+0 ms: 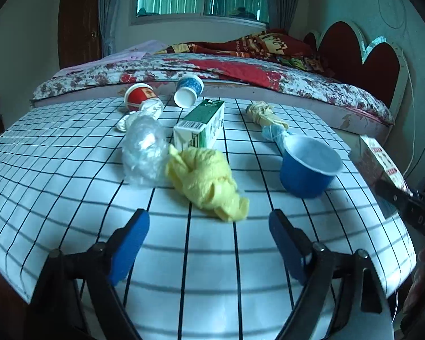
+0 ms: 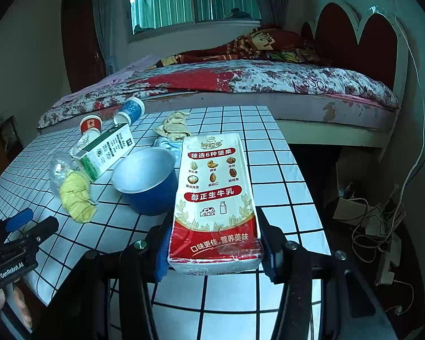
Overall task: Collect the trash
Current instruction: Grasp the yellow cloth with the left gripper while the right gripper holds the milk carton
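My right gripper is shut on a red and white milk carton, held above the table's right side; the carton also shows in the left wrist view. My left gripper is open and empty, just short of a crumpled yellow tissue. Other trash lies on the checked table: a clear plastic wrap, a green milk carton, a blue bowl, a beige crumpled paper, a red cup and a blue cup, both on their sides.
A bed with a floral cover stands right behind the table. In the right wrist view, cardboard and tangled cables lie on the floor to the table's right. The left gripper also shows at the lower left of the right wrist view.
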Demonstrator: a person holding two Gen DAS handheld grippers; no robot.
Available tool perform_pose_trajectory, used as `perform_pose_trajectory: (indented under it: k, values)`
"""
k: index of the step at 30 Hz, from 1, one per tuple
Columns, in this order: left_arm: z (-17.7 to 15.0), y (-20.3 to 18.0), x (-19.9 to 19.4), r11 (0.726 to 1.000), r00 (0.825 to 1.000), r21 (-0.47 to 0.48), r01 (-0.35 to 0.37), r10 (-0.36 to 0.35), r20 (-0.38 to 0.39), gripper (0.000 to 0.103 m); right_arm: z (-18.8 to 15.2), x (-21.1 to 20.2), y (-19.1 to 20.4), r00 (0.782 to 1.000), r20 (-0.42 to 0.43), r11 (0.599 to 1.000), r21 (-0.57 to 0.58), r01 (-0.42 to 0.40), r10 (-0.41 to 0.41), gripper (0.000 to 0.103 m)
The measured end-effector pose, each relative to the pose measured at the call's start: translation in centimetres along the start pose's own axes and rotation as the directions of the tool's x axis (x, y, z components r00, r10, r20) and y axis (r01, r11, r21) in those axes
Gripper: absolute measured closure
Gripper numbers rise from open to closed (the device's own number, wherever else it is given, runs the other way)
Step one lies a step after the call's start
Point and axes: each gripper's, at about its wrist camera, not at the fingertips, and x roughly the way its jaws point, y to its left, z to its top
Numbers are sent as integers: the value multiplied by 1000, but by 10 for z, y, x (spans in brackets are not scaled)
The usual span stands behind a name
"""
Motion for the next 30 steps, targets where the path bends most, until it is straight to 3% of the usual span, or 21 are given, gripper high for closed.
perform_pose_trajectory:
  k: [4, 8, 12, 15, 30]
  values:
    - [15, 0, 27, 1000, 999, -18, 15, -16, -42, 29, 4, 16, -3, 999, -32, 1000, 6, -11, 11, 50]
    - [22, -2, 44, 1000, 997, -12, 3, -4, -78, 32, 6, 20, -8, 999, -32, 1000, 13, -25, 25, 50]
    - [21, -5, 49, 1000, 995, 17, 2, 0, -95, 55, 5, 21, -10, 999, -35, 999, 16, -28, 29, 50]
    - [18, -4, 38, 1000, 998, 23, 21, -19, -66, 63, 4, 18, -12, 999, -30, 999, 15, -34, 35, 50]
    - [8, -20, -34, 994, 998, 96, 44, -48, 45, 63, -18, -40, -27, 999, 31, 1000, 5, -28, 28, 50]
